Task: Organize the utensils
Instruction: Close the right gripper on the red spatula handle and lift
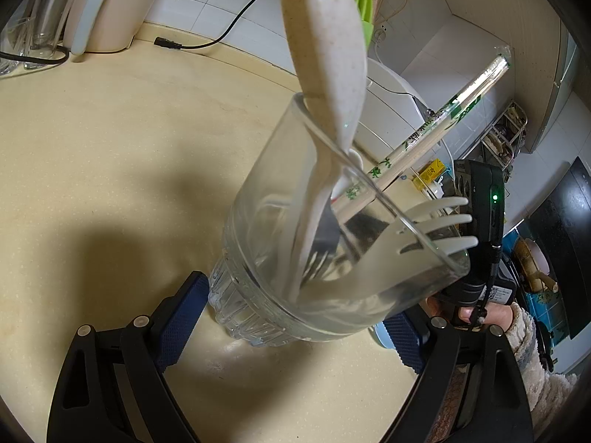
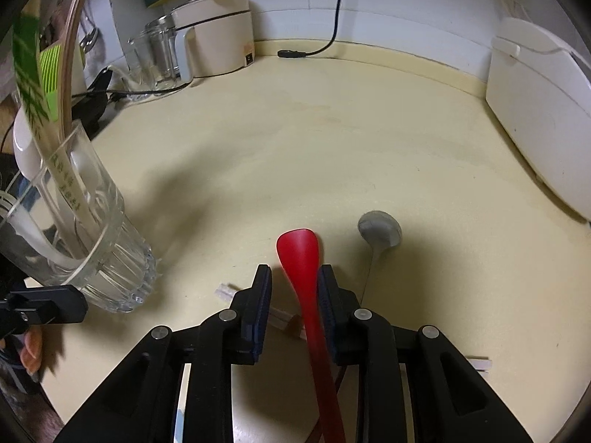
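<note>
1. Left wrist view: we see the left hand-held gripper [image 1: 295, 317] with its blue pads pressed to either side of the ribbed base of a clear glass [image 1: 332, 258], which tilts with its mouth up and to the right.
2. Inside the glass stand a cream spoon [image 1: 325, 55] — bowl up, long axis leaning slightly left — a white fork [image 1: 436, 229] with tines pointing right over the rim, and wrapped chopsticks [image 1: 443, 125] slanting to the upper right.
3. Right wrist view: we find the right hand-held gripper [image 2: 293, 295] partly open around a red spoon [image 2: 303, 258]; the handle lies against the right pad, with a gap on the left, so we cannot tell if it is truly gripped.
4. That red spoon runs lengthwise along the fingers, bowl pointing away from the camera.
5. Just right of it, a grey spoon [image 2: 380, 229] lies on the cream surface [image 2: 295, 129] — bowl away, handle toward us.
</note>
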A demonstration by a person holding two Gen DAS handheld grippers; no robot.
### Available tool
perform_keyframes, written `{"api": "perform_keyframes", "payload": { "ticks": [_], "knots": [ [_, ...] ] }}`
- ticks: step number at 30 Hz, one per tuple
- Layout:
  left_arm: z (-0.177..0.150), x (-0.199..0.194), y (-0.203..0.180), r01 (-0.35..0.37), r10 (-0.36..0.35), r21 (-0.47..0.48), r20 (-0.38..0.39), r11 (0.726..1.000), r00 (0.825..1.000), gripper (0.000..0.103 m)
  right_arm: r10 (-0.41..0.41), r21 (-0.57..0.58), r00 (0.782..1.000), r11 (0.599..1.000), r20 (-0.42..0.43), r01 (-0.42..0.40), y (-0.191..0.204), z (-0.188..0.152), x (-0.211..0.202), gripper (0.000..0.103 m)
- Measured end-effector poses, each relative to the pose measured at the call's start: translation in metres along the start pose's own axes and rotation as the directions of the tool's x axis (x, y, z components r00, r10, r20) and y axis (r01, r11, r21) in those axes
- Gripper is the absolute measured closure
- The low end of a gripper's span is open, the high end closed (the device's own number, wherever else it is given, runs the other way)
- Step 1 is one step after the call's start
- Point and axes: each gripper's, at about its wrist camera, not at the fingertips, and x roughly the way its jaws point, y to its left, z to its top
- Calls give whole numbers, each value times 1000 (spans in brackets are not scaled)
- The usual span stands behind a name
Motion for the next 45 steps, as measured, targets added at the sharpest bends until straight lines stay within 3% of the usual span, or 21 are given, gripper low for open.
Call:
{"api": "perform_keyframes", "payload": {
  "ticks": [4,15,17,19,27,32,38,45],
  "knots": [
    [0,0,0,0,0,0,0,1000,1000,11,-35,-33,999,999,3,35,3,3,4,75],
    [0,0,0,0,0,0,0,1000,1000,11,-23,-41,1000,999,2,23,0,6,6,72],
    [0,0,0,1,-1,0,1,1000,1000,11,-23,-45,1000,999,2,24,1,6,6,73],
    [0,0,0,1,-1,0,1,1000,1000,11,-25,-53,1000,998,4,25,2,5,5,81],
    [0,0,0,1,-1,0,1,1000,1000,11,2,-8,1000,1000,13,-2,-2,4,2,81],
    [0,0,0,1,-1,0,1,1000,1000,11,65,75,991,994,114,-73,-16,6,-22,81],
    [0,0,1,1,-1,0,1,1000,1000,11,156,183,947,960,281,-213,-41,5,-57,81],
    [0,0,0,2,-2,0,1,1000,1000,11,159,215,934,948,321,-235,-48,6,-66,81]
  ]
}}
